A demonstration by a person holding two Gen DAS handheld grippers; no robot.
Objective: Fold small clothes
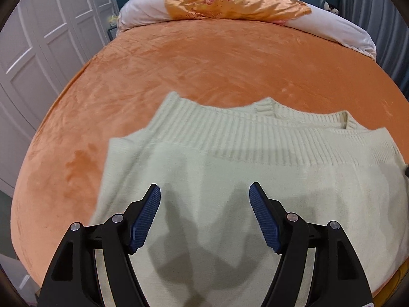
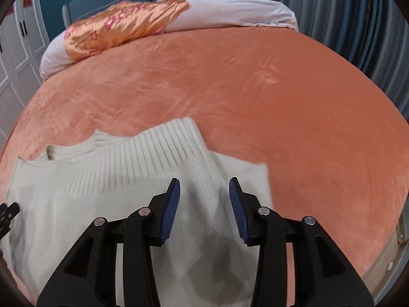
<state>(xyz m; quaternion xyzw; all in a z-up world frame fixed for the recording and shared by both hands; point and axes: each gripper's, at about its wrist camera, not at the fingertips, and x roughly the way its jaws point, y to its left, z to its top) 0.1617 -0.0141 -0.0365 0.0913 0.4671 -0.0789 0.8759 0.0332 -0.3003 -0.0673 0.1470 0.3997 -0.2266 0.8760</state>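
A cream knit sweater (image 1: 230, 174) lies folded on the orange bedspread (image 1: 204, 64), its ribbed hem band laid over towards the ribbed neckline at the far edge. My left gripper (image 1: 204, 192) is open and empty, hovering just above the sweater's left half. The sweater also shows in the right wrist view (image 2: 102, 192), with a ribbed flap at its far right corner. My right gripper (image 2: 204, 186) is open and empty above the sweater's right part. The other gripper's tip (image 2: 9, 211) peeks in at the left edge.
A white duvet (image 1: 340, 29) with an orange flowered satin cover (image 1: 230, 0) lies bunched at the head of the bed. White wardrobe doors (image 1: 38, 46) stand to the left. Grey curtains (image 2: 345, 12) hang on the right. The orange bedspread (image 2: 281, 89) stretches beyond the sweater.
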